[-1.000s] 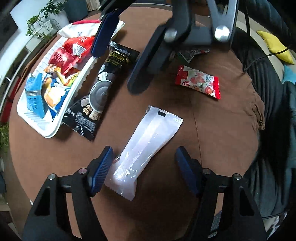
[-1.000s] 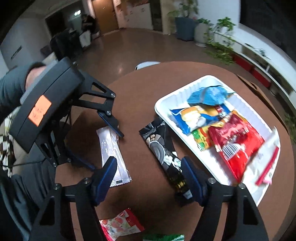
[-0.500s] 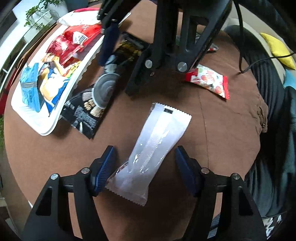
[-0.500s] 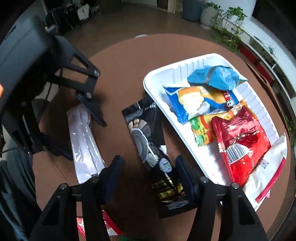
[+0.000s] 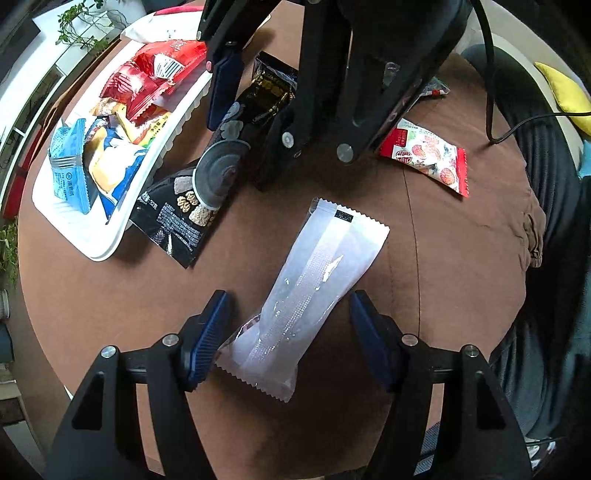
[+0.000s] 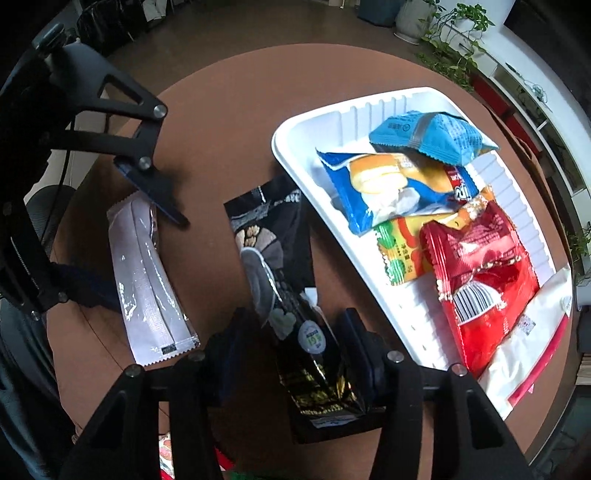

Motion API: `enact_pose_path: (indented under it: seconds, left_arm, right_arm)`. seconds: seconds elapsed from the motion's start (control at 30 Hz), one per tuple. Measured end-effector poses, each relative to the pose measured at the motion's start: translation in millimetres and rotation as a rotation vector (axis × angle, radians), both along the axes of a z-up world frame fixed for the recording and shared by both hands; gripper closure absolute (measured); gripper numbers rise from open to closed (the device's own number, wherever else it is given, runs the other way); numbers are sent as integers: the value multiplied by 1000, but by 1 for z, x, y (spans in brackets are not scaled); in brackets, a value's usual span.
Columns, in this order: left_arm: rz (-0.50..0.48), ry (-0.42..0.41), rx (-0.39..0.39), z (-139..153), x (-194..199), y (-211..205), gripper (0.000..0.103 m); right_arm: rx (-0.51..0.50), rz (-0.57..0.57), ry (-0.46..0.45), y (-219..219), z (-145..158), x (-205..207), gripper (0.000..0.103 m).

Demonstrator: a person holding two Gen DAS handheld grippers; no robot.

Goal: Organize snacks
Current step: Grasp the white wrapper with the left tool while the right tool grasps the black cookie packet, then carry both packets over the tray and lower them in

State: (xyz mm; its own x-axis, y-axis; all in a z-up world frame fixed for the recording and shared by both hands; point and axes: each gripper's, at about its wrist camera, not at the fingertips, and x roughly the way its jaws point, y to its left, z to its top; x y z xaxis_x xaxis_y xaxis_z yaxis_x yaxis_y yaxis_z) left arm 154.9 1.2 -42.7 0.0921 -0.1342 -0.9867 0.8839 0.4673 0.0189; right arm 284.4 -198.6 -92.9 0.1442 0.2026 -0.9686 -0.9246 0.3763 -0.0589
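A long white snack packet lies on the round brown table; my left gripper is open with its near end between the fingers. It also shows in the right wrist view. A black snack packet lies beside the white tray; my right gripper is open, with its fingers on either side of the packet's near end. The black packet also shows in the left wrist view. The tray holds blue, orange, red and white packets.
A red-and-white sweet packet lies on the table's far right in the left wrist view. A dark green packet lies behind the right gripper. Potted plants and a shelf stand beyond the table. A chair sits at the right.
My right gripper has moved down and forward over the black packet and narrowed around its end. My left gripper has edged forward so the white packet's end lies between its fingers.
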Motion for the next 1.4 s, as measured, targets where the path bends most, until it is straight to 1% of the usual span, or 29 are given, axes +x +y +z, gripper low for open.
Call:
enact_pose_path:
  seconds: [0.03,0.1,0.13,0.17,0.27,0.3,0.4,0.47,0.53,0.67,0.87,0.97,1.03,1.1,1.27,1.4]
  left_arm:
    - [-6,2,3,0,-1,0,41]
    - [-25,20,-3,0,-1,-3,53]
    - [-31,28,-6,0,-1,-5,56]
    - [-39,45,-14,0,-1,-6,63]
    - [-37,47,-14,1,-3,-10,70]
    - [-30,49,-16,2,-3,-11,72]
    - [7,59,-18,2,-3,-14,76]
    - [37,60,-18,2,-2,-14,78]
    - [67,62,-19,2,-1,-12,79]
    - [115,46,-31,3,-4,-10,81]
    - [189,38,-77,2,-13,0,81]
    - [240,32,-135,9,-15,11,81]
    - [279,34,-195,17,-17,19,81]
    - [318,42,-254,24,-21,24,81]
    - [388,25,-342,31,-31,32,81]
    - [448,33,-451,42,-36,40,81]
  right_arm:
    - [-1,-1,3,1,0,0,50]
    - [0,3,-1,5,1,0,50]
    - [4,7,-2,7,2,0,50]
    - [6,4,2,7,2,0,50]
    - [10,-6,17,7,1,-1,53]
    - [14,-5,23,7,-1,1,56]
    - [17,4,24,7,-1,-4,66]
    - [16,0,21,5,0,-9,69]
    - [18,0,16,7,0,-15,74]
    - [33,-22,9,5,-3,-23,77]
    - [69,-64,6,-6,-3,-35,80]
    - [93,-88,7,-15,0,-36,81]
    - [127,-112,13,-24,4,-39,81]
    - [163,-136,19,-32,11,-44,81]
    - [253,-183,38,-50,26,-57,81]
    - [337,-242,61,-73,36,-68,81]
